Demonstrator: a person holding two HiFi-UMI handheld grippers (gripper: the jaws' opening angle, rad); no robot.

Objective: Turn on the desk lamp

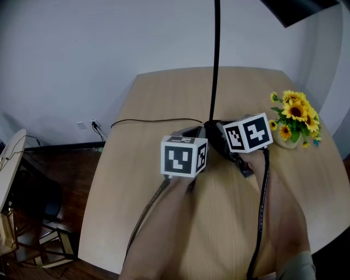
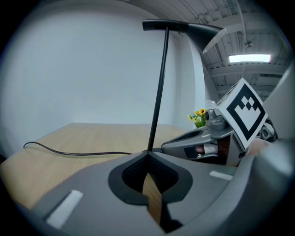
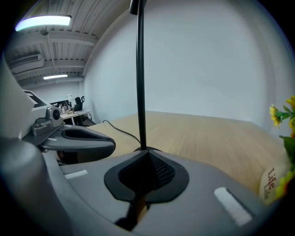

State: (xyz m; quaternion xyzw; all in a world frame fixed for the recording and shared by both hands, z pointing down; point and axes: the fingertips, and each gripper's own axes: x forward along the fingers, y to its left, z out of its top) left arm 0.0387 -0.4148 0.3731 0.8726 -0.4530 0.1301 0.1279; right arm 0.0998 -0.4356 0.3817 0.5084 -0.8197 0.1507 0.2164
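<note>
The black desk lamp stands at the middle of the round wooden table (image 1: 158,93). Its thin pole (image 1: 216,54) rises to a dark shade (image 1: 298,8) at the top right. Both grippers lie low on the table, on either side of the pole's foot. My left gripper (image 1: 188,135) is shut and empty, and the pole (image 2: 159,87) rises just beyond its tips (image 2: 148,159). My right gripper (image 1: 221,136) is also shut and empty, with the pole (image 3: 140,83) straight ahead of its tips (image 3: 146,154). The grippers hide most of the lamp's base.
The lamp's black cable (image 1: 153,121) runs left across the table to a wall outlet (image 1: 82,125). A small vase of yellow flowers (image 1: 295,117) stands to the right of the right gripper. Furniture (image 1: 11,180) stands on the floor beyond the table's left edge.
</note>
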